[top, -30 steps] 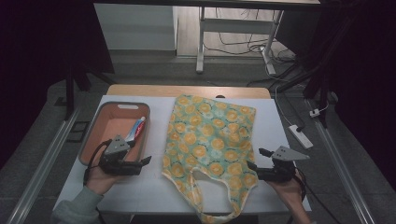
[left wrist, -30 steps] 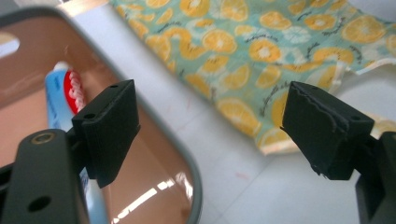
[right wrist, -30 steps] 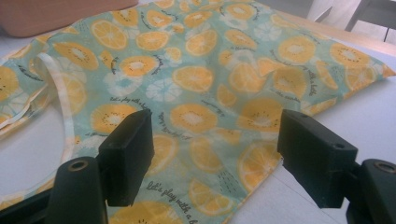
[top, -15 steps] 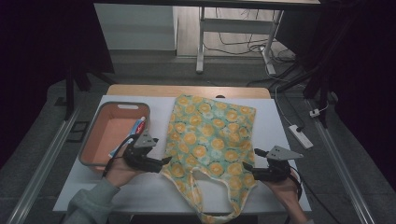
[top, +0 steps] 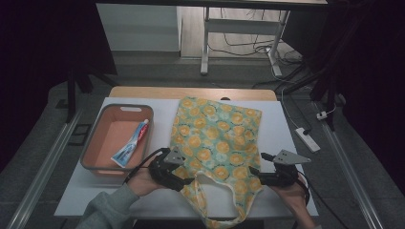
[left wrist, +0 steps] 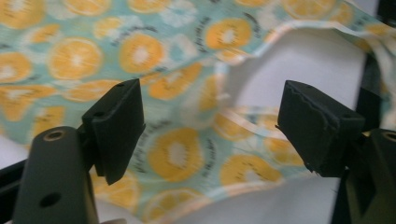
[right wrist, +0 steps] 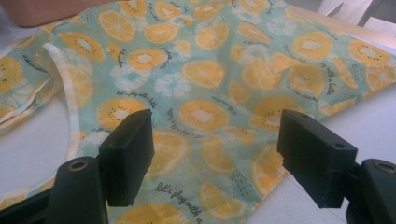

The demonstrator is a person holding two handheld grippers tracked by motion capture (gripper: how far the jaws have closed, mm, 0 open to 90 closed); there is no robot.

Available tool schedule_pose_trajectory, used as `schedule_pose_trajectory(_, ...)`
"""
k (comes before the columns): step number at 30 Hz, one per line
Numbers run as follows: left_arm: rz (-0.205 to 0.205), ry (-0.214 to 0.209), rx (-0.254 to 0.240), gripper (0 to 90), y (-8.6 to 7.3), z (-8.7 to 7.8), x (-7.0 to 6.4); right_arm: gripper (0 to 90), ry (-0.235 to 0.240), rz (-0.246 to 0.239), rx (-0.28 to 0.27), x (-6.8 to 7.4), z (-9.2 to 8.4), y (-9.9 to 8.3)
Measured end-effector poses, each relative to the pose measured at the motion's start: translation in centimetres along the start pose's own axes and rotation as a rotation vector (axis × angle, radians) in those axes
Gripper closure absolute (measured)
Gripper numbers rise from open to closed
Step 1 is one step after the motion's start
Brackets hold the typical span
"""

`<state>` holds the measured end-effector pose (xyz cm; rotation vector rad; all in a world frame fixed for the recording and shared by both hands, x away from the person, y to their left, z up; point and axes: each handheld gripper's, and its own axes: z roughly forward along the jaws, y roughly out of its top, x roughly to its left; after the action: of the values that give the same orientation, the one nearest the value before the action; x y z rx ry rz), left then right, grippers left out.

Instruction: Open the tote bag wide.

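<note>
A tote bag (top: 217, 138) printed with orange slices lies flat on the white table (top: 282, 124), its handles (top: 217, 217) toward the near edge. My left gripper (top: 187, 180) is at the bag's lower left corner. In the left gripper view the fabric and handle base (left wrist: 177, 154) lie between its jaws, which have just been closing a little, but the pads stand apart from the cloth, so the left gripper (left wrist: 210, 121) is open. My right gripper (top: 255, 171) rests at the bag's lower right corner. The right gripper (right wrist: 217, 135) is open over the bag (right wrist: 210, 74).
An orange bin (top: 93, 148) with a grey rim stands at the table's left and holds a toothpaste tube (top: 131, 145). A wooden strip (top: 191, 92) runs along the far edge. A power strip (top: 307, 139) lies on the floor to the right.
My left hand has moved right, from beside the bin to the bag's lower left corner. The right hand has stayed in place.
</note>
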<state>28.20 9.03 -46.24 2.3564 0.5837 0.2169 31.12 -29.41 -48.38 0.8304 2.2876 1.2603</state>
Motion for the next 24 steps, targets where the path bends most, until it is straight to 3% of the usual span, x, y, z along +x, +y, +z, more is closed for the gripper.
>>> schedule_pose_trajectory(4, 0.035, -0.062, 0.034, 26.9, -0.9, -0.1, -0.7, 26.7, 0.008, -0.011, 0.0, 0.1, 0.1, 0.0)
schedule_pose_trajectory(8, 0.051, -0.088, 0.061, 26.6, -2.0, 0.1, -1.3, 26.7, 0.012, -0.01, 0.003, 0.1, 0.2, 0.0)
schedule_pose_trajectory(13, 0.112, -0.137, 0.089, 27.9, -2.1, 0.9, -1.9, 26.6, 0.026, -0.022, 0.009, 0.3, 0.4, 0.1)
schedule_pose_trajectory(18, 0.143, -0.168, 0.11, 27.9, -2.2, 1.7, -2.6, 26.6, 0.027, -0.019, 0.012, 0.2, 0.5, -0.1)
schedule_pose_trajectory(24, 0.215, -0.189, 0.164, 32.2, -2.5, 3.4, -3.5, 26.6, 0.026, -0.014, 0.014, 0.2, 0.4, -0.2)
